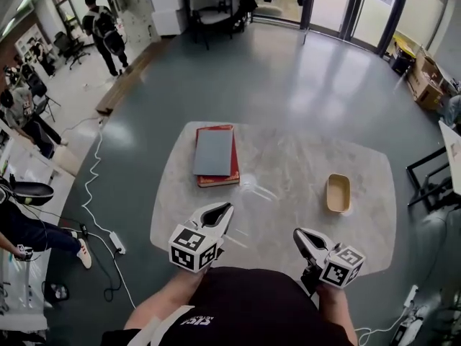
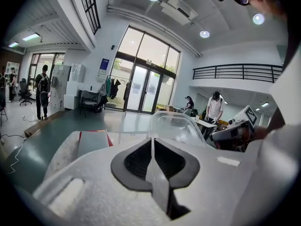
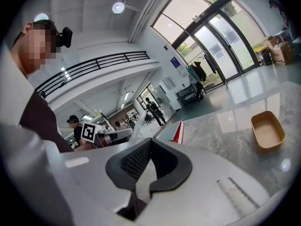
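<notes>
Head view: stacked books (image 1: 215,153) and a clear tub (image 1: 253,187) lie ahead of the left gripper (image 1: 223,211). A tan tray (image 1: 338,193) lies ahead of the right gripper (image 1: 299,236). Both grippers are level, jaws pressed together on nothing.

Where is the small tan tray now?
In the head view, the tan tray lies on the table at right, ahead of the right hand-held gripper, apart from the stacked books.

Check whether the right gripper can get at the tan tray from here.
Probably yes. The right gripper hangs over the near edge of the table, and nothing stands between it and the tan tray. Its jaws are together, so they would have to open first.
</notes>
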A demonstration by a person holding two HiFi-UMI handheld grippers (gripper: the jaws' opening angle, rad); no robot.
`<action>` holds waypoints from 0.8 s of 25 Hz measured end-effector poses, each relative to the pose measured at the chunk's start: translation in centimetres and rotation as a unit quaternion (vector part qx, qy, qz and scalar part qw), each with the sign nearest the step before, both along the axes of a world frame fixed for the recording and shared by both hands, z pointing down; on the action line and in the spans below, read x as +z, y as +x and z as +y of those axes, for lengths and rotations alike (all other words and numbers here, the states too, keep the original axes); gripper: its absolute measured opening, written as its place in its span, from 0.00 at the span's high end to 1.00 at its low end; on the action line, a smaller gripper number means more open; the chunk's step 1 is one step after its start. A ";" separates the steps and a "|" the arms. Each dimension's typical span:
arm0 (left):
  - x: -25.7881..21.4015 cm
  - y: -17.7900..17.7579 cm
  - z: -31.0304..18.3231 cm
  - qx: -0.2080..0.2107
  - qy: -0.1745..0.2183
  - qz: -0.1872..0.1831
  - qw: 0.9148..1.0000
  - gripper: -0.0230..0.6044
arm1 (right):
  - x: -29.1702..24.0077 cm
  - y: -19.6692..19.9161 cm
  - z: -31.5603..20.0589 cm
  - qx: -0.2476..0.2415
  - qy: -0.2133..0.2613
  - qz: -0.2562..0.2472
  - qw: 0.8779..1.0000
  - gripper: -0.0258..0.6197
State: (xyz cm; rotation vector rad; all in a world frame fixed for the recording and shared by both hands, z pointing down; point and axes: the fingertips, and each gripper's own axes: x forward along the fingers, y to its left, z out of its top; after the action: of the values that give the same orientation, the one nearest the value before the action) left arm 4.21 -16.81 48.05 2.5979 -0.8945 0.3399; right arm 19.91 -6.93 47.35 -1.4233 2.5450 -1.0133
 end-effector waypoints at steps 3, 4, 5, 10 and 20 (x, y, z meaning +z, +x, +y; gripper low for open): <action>0.0 0.5 0.2 0.001 0.001 0.003 1.000 0.93 | 0.4 0.6 0.9 -0.004 -0.002 0.009 1.000 0.96; -0.1 0.8 0.3 -0.001 0.001 0.005 1.000 0.93 | 0.4 0.9 1.3 -0.005 -0.005 0.011 1.000 0.96; -0.1 1.2 0.4 -0.002 0.000 0.007 1.000 0.93 | 0.4 1.3 1.6 -0.007 -0.007 0.014 1.000 0.96; -0.1 3.6 1.9 -0.010 -0.010 0.017 1.000 0.93 | 0.1 4.0 3.4 -0.002 -0.010 0.016 1.000 0.96; 0.0 8.5 6.2 -0.024 -0.018 0.027 0.999 0.93 | 0.6 8.4 7.9 -0.028 -0.022 0.019 0.999 0.96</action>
State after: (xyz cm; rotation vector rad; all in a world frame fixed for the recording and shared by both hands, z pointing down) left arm 12.75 -10.61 48.09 2.5360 -0.9229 0.2694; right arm 28.34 1.00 47.95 -1.4025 2.6187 -1.0662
